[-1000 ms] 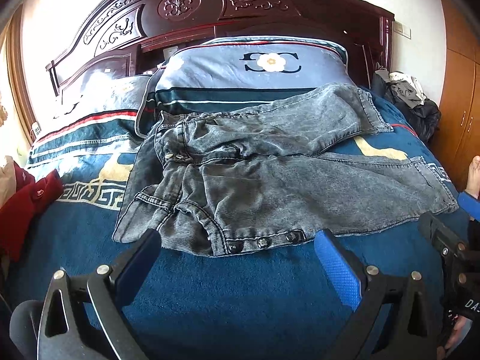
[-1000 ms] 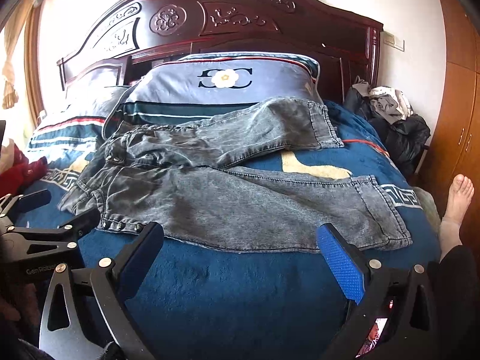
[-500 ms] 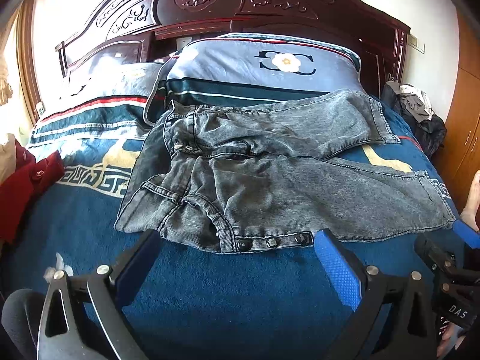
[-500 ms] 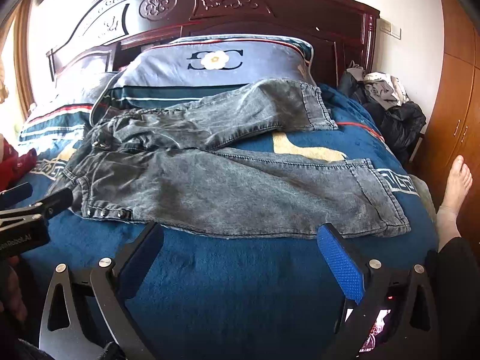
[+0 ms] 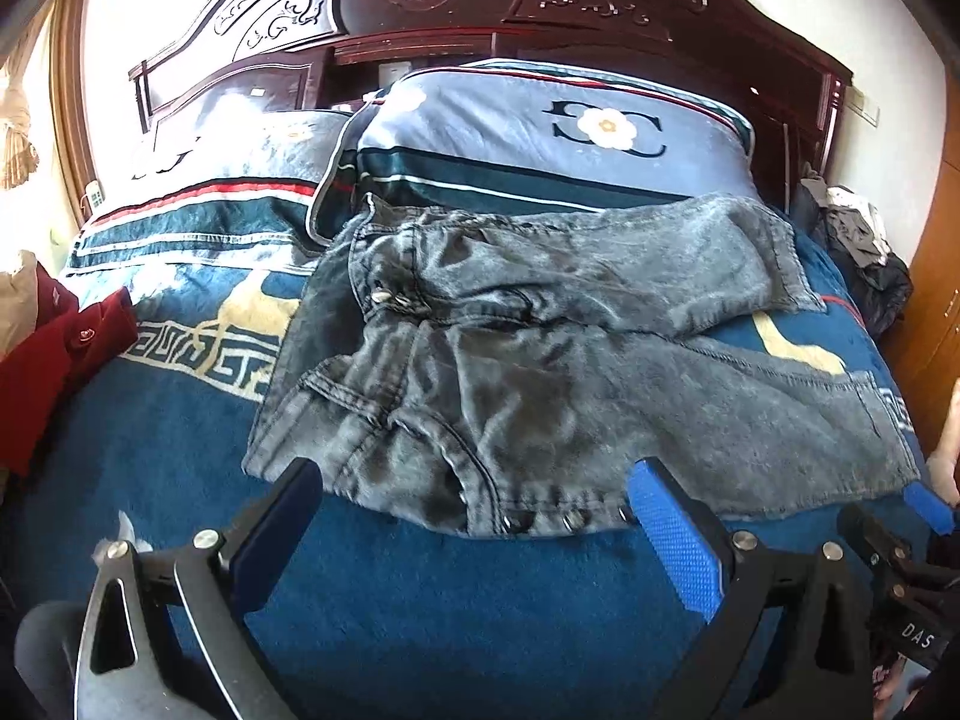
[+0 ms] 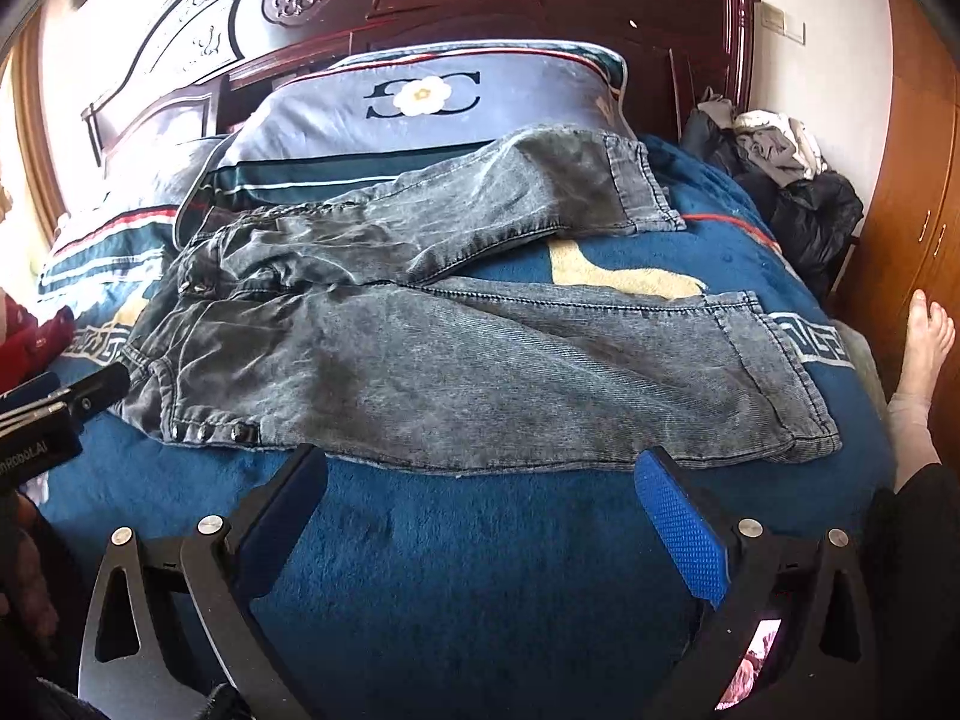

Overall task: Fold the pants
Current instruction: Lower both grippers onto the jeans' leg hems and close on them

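A pair of grey, acid-washed denim pants [image 5: 540, 372] lies unfolded across a dark blue plush bed blanket with a cream key-pattern border [image 5: 420, 600], waistband to the left, legs splayed apart to the right; the far leg [image 6: 528, 198] rests partly on a blue-grey pillow with a flower emblem [image 6: 432, 102]. The left gripper [image 5: 474, 516] hangs wide, empty, just short of the snap-studded near edge [image 5: 540, 519] by the waistband. The right gripper [image 6: 480, 498] is likewise spread wide and empty, in front of the near leg [image 6: 540, 372], its hem [image 6: 780, 384] to the right.

Risks, judged from this layout: the waistband region is rumpled and doubled over, so a pinch there may catch only the top layer and let the rest sag. With the legs diverging, lifting one edge without aligning the hems would give a skewed fold. The plush blanket may be nipped together with the denim if the fingers dip too low. A dark red garment [image 5: 54, 348] at the left and a person's bare foot [image 6: 924, 336] at the right border the workspace.

Compared with one second ago, both cameras have closed in on the pants, which fill more of each view; the pants themselves are unmoved, and both sets of fingers are as wide as before.
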`<action>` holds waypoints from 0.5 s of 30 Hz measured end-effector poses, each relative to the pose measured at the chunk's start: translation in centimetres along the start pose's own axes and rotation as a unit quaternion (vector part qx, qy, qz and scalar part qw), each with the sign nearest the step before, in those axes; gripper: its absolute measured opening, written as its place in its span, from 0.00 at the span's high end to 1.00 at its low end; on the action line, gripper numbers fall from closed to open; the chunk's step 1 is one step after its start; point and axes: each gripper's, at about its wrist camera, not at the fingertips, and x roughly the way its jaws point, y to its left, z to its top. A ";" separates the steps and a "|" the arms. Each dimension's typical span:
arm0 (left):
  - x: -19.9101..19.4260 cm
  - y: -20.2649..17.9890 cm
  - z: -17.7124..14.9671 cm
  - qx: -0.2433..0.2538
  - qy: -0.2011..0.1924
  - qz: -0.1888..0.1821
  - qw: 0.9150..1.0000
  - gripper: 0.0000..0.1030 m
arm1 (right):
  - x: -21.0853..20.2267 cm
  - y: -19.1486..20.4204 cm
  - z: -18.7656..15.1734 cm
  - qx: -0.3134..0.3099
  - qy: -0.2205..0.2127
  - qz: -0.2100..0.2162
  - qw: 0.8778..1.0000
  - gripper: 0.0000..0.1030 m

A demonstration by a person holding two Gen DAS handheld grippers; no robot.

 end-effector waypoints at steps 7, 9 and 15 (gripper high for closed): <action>2.5 1.9 3.4 -0.004 0.000 0.023 1.000 0.00 | 2.1 0.3 1.8 -0.022 0.012 0.000 1.000 0.00; 3.5 2.7 4.5 -0.006 0.003 0.030 1.000 0.00 | 2.9 0.4 2.6 -0.033 0.017 0.000 0.999 0.00; 6.2 5.3 6.9 -0.025 0.013 0.049 0.998 0.00 | 5.0 1.1 5.0 -0.070 0.021 -0.001 0.997 0.00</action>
